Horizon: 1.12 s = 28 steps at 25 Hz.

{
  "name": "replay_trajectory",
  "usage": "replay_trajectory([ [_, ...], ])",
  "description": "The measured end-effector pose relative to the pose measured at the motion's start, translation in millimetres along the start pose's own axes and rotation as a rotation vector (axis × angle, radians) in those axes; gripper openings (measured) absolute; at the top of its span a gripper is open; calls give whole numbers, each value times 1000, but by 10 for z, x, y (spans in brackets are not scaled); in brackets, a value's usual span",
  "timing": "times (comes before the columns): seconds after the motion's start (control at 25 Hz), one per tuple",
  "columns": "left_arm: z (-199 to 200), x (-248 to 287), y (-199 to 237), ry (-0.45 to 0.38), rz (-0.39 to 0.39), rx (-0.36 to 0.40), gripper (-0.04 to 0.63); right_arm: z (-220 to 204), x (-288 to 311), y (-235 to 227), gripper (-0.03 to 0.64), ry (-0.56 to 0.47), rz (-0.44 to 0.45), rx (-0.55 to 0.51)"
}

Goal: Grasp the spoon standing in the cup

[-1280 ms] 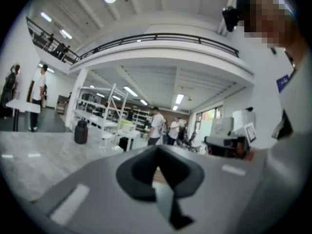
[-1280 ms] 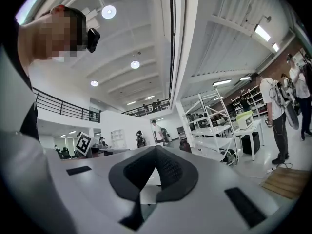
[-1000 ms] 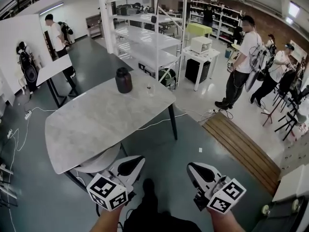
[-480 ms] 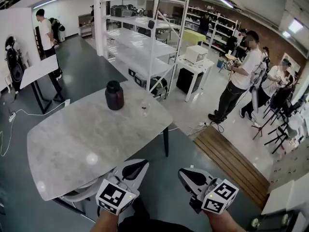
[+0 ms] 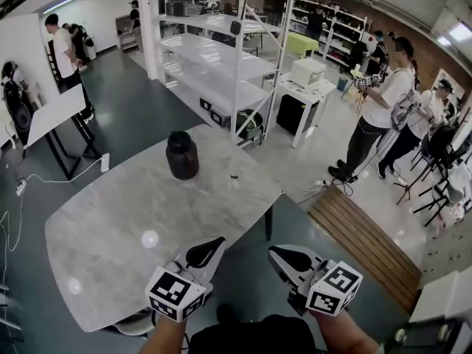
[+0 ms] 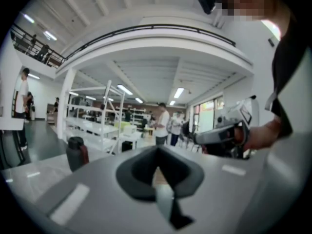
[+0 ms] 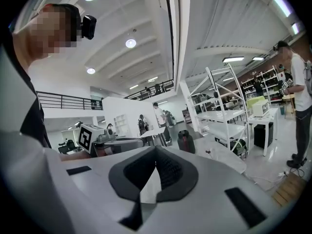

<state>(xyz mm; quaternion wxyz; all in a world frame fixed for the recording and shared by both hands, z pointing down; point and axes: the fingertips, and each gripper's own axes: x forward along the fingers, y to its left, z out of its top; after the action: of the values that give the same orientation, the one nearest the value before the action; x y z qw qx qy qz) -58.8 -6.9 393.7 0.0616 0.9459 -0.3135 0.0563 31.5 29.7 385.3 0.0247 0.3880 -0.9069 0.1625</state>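
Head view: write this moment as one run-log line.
left tongs: shut, empty | right tongs: shut, empty | cup: on table, untouched

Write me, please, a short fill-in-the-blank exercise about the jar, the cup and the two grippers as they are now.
1. In the head view, on the grey table, the dark jar stands to the ___ of the small cup.
2. The dark jar stands ___, not on its side.
3. The jaws of the left gripper and of the right gripper are ___, with nothing between them.

Missing words: left; upright; shut.
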Motion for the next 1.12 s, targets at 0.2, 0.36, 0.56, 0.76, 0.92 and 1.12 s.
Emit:
replay_trajectory([
  [0.2, 13, 154, 229, 10, 17, 27, 9, 9, 163, -166, -5, 2, -8, 22],
  [0.36, 0, 372, 351, 12, 12, 35, 15, -27, 266, -429, -5, 19, -20, 51],
  [0.56, -62, 703, 567, 45, 22, 21, 38, 66, 464, -815, -5, 22, 0, 66],
  [0.76, -70, 1181, 969, 70, 67, -9, 69, 223, 781, -1355, -5, 35, 29, 70],
  [0.92, -68, 1666, 1216, 103, 88, -27, 80, 407, 980, -1869, -5, 39, 47, 62],
  [1.12, -104, 2184, 1441, 162, 139, -11, 103, 590, 1173, -2447, -5, 25, 87, 113],
])
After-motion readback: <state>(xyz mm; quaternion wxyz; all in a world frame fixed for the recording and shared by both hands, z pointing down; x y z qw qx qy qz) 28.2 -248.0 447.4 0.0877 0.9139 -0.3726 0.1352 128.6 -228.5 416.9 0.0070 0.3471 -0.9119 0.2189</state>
